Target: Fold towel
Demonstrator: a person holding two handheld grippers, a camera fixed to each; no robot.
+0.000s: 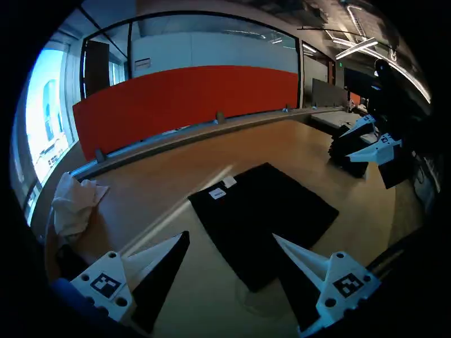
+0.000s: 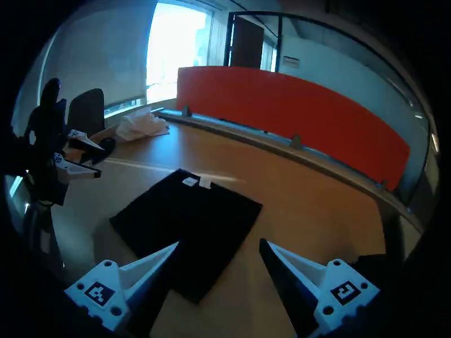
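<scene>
A black towel (image 1: pixel 265 219) lies flat on the wooden table (image 1: pixel 270 143), with two small white labels (image 1: pixel 222 188) at one edge. My left gripper (image 1: pixel 230 235) hovers open just above the towel's near edge, nothing between its fingers. My right gripper (image 1: pixel 346 147) stands open beyond the towel's far right side. In the right gripper view the same towel (image 2: pixel 189 225) spreads out ahead of my right gripper (image 2: pixel 220 243), whose open fingers frame the towel's near corner. My left gripper (image 2: pixel 101 160) appears at the far left of that view, off the towel, held by a person.
A crumpled white cloth (image 1: pixel 73 205) sits near the table's far corner, seen again as a white cloth (image 2: pixel 141 124) by the window. A red partition (image 1: pixel 186 104) with a metal rail runs along the table's back edge. A dark chair (image 2: pixel 87 112) stands behind.
</scene>
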